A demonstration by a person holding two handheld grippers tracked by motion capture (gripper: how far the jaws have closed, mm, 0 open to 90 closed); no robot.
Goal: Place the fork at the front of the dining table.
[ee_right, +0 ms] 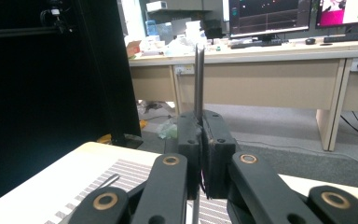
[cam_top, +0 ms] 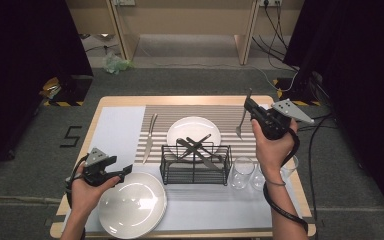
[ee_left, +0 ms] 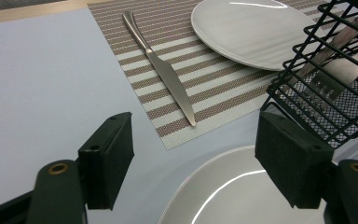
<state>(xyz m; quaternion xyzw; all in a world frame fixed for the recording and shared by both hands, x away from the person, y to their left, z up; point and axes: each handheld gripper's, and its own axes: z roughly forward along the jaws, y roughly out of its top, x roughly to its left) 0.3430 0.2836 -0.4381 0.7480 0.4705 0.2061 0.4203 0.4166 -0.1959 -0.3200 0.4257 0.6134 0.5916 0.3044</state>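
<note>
My right gripper is raised over the right side of the striped placemat, shut on a metal fork whose tines hang down. In the right gripper view its jaws are pressed together on the fork handle, which sticks up between them. My left gripper hovers at the front left, open and holding nothing. Its black pads stand wide apart above the rim of the near white plate. A table knife lies on the placemat's left edge.
A second white plate sits mid-placemat. In front of it stands a black wire basket with several pieces of cutlery, including a fork. Clear glasses stand right of the basket. A pale mat covers the table's left side.
</note>
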